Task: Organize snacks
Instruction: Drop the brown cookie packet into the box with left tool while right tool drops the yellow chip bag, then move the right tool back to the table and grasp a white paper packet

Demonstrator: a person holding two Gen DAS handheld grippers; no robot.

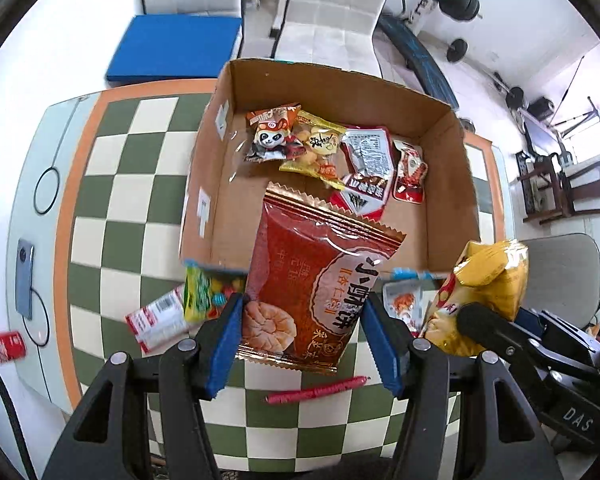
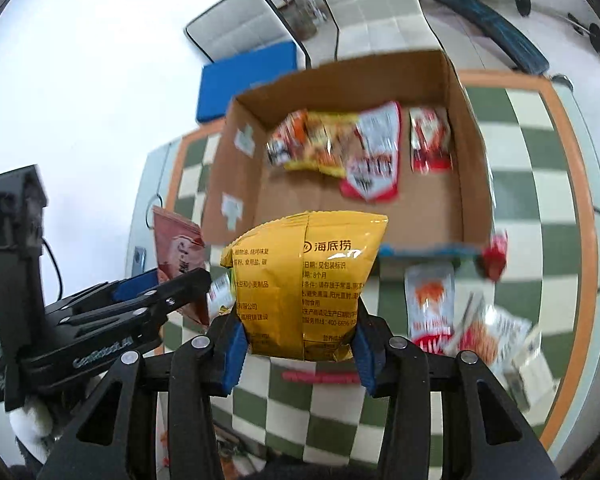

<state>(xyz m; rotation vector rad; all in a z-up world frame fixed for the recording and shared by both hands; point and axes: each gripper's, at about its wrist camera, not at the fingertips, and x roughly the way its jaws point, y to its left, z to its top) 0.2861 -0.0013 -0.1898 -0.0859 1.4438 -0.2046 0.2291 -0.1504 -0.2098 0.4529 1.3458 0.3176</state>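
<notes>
An open cardboard box [image 1: 452, 184] [image 2: 466, 152] stands on the checkered table and holds several snack packets [image 1: 320, 146] [image 2: 340, 148] along its far side. My left gripper [image 1: 302, 344] is shut on a red-brown pastry packet [image 1: 316, 276], held above the box's near edge. My right gripper [image 2: 298, 344] is shut on a yellow snack bag [image 2: 304, 280], held just short of the box's near wall. The yellow bag [image 1: 488, 288] and right gripper show at the right of the left wrist view. The left gripper [image 2: 160, 292] shows at the left of the right wrist view.
Loose packets lie on the table by the box's near edge: a green-yellow one [image 1: 204, 294], a red-white one [image 1: 160, 320], and red-white ones [image 2: 432, 304]. A red pen [image 1: 318, 390] lies near me. A phone [image 1: 25, 280] and red can [image 1: 6, 346] sit at the left. Chairs stand behind.
</notes>
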